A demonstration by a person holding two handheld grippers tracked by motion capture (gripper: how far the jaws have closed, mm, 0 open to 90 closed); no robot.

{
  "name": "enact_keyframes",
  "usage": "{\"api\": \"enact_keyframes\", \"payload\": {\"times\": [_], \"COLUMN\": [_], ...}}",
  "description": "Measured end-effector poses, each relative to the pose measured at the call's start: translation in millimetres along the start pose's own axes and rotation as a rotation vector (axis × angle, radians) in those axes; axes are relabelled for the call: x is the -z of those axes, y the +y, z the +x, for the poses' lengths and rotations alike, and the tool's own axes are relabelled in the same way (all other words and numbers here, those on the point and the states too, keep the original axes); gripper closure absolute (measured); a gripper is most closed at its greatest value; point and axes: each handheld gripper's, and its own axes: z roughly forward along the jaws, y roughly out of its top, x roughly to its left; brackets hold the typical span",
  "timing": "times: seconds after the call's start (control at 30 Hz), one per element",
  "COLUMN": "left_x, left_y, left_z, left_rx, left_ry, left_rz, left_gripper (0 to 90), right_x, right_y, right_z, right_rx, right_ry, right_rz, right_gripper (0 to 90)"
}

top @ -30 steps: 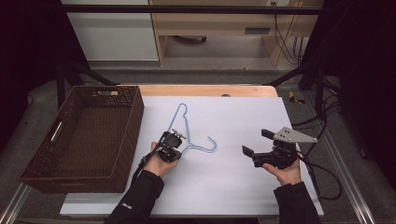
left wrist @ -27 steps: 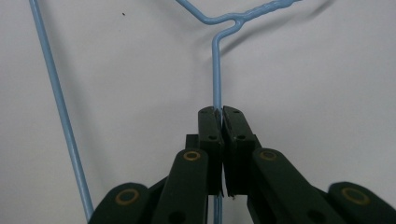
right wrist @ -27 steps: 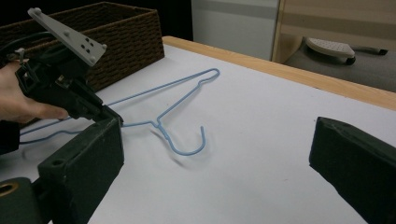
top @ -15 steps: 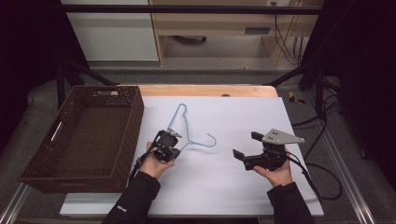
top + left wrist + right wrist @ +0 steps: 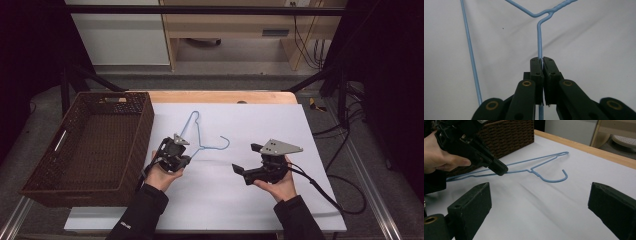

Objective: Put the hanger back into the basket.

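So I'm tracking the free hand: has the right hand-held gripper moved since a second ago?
Yes. The right hand-held gripper moved left, toward the blue hanger and basket.

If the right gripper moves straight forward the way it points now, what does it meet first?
Probably the blue wire hanger, near its hook; the right gripper is open and aimed there. Depth is unclear.

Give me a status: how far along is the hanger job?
Done: left gripper is shut on the blue wire hanger, pinching one arm near the neck. In hand: the hanger is held above the white table. Left: right gripper is open, holding nothing; the wicker basket has nothing in it.
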Motion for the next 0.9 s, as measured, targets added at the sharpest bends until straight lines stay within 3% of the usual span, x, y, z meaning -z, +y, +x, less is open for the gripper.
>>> {"api": "enact_keyframes", "payload": {"times": [0.23,0.5,0.9], "left_x": [4.9,6.6,9.1], "left_y": [-1.8,-3.6,-3.7], "left_z": [1.9,4.3,6.1], "left_rx": [0.005,0.010,0.013], "left_ry": [0.001,-0.010,-0.015], "left_rz": [-0.041,-0.042,-0.056], "left_gripper": [87.1,87.1,87.1], "right_x": [-8.0,-20.2,-49.4], "right_y": [1.4,0.4,-3.0], "right_z": [3.8,4.6,7.8], "right_rx": [-0.005,-0.034,-0.060], "right_ry": [0.009,0.026,0.047], "right_rz": [0.002,-0.005,0.029], "right_gripper": [5.6,6.7,8.4]}}
